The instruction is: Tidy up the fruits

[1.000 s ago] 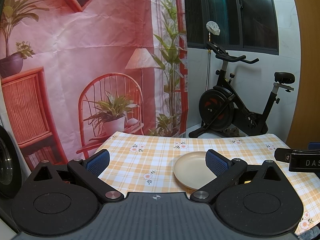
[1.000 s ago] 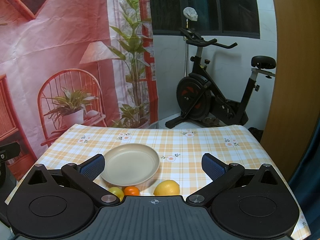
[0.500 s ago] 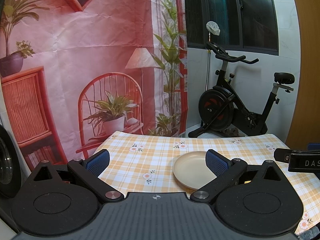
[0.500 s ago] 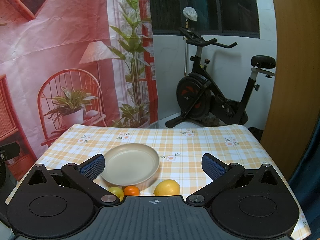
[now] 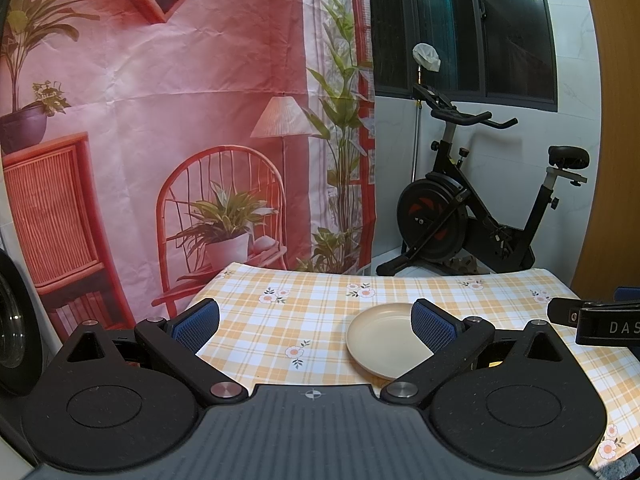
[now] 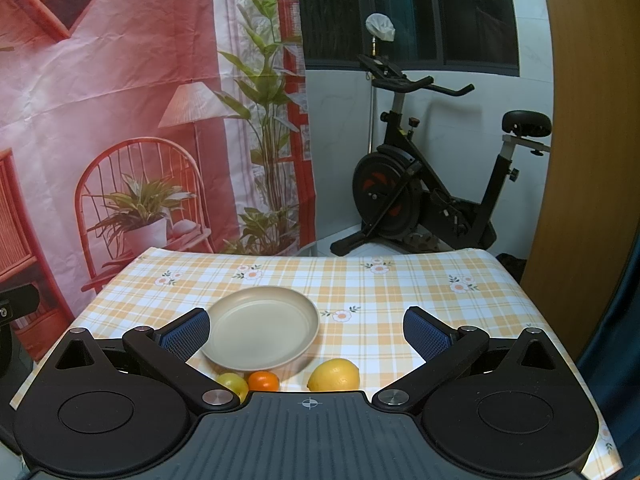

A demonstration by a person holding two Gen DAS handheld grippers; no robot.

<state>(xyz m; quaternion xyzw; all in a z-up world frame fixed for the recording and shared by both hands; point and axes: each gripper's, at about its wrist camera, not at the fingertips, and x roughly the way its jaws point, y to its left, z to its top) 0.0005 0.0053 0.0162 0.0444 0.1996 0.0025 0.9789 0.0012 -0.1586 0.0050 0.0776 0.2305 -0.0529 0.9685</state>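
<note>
A beige plate (image 6: 262,330) sits on the checked tablecloth (image 6: 380,288). In front of it, near the table's front edge, lie a yellow lemon (image 6: 334,375), a small orange (image 6: 263,381) and a yellow-green fruit (image 6: 232,383). My right gripper (image 6: 306,330) is open and empty, held above and behind the fruits. In the left wrist view the plate (image 5: 380,334) lies to the right of centre, partly behind the right finger. My left gripper (image 5: 314,322) is open and empty over the table's left part. The right gripper's body (image 5: 600,320) shows at that view's right edge.
An exercise bike (image 6: 432,184) stands on the floor behind the table. A printed red backdrop (image 6: 120,100) hangs behind on the left. A wooden panel (image 6: 592,160) is on the right. A round dark appliance door (image 5: 12,344) is at the left edge.
</note>
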